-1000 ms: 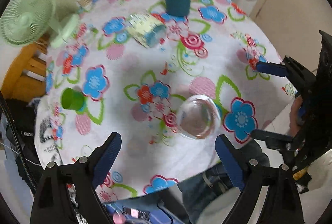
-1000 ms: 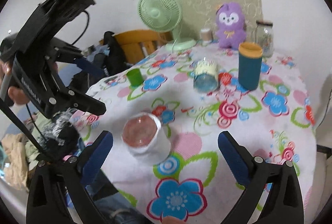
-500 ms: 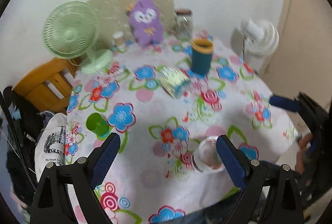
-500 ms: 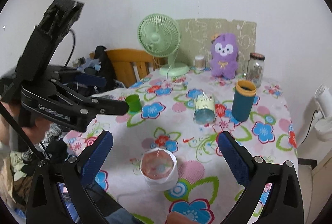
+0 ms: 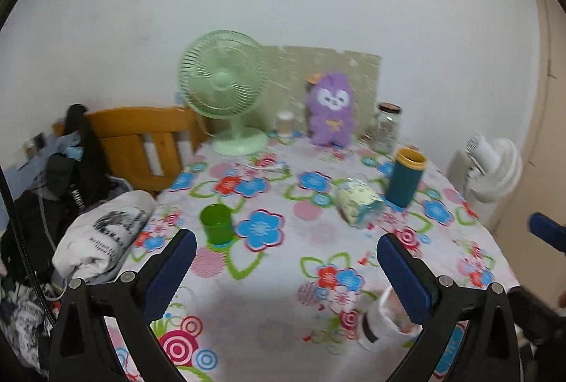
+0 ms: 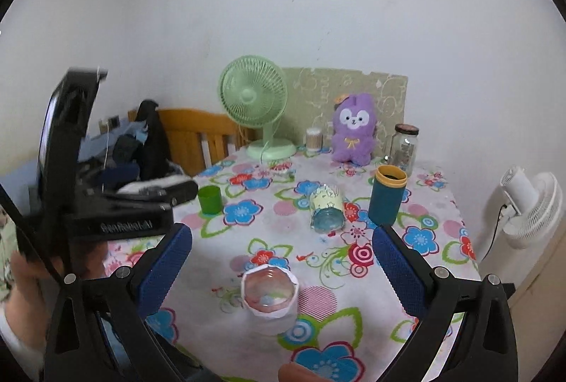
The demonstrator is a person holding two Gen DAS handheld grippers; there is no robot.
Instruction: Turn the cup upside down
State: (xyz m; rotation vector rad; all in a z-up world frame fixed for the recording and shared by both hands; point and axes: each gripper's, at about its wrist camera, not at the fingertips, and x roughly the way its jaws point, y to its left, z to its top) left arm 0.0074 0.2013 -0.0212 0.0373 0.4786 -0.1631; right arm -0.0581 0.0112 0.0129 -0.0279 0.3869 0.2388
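Observation:
A clear cup in a white paper sleeve (image 6: 269, 300) stands on the flowered tablecloth (image 6: 318, 261) near the table's front edge, open mouth up. It shows in the left wrist view (image 5: 383, 325) partly behind the right finger. My right gripper (image 6: 281, 272) is open and empty, held above and in front of the cup. My left gripper (image 5: 284, 272) is open and empty, raised to the left of the cup; its body (image 6: 88, 205) shows at the left of the right wrist view.
A small green cup (image 6: 209, 199), a patterned cup lying on its side (image 6: 326, 208) and a tall teal tumbler (image 6: 387, 194) stand further back. A green fan (image 6: 253, 98), purple plush (image 6: 353, 130) and glass jar (image 6: 403, 148) line the wall. A wooden chair with clothes (image 5: 106, 162) is left.
Both grippers have drawn back and up from the table and tilted level. The sleeved cup stays in place and now looks smaller and lower in both views.

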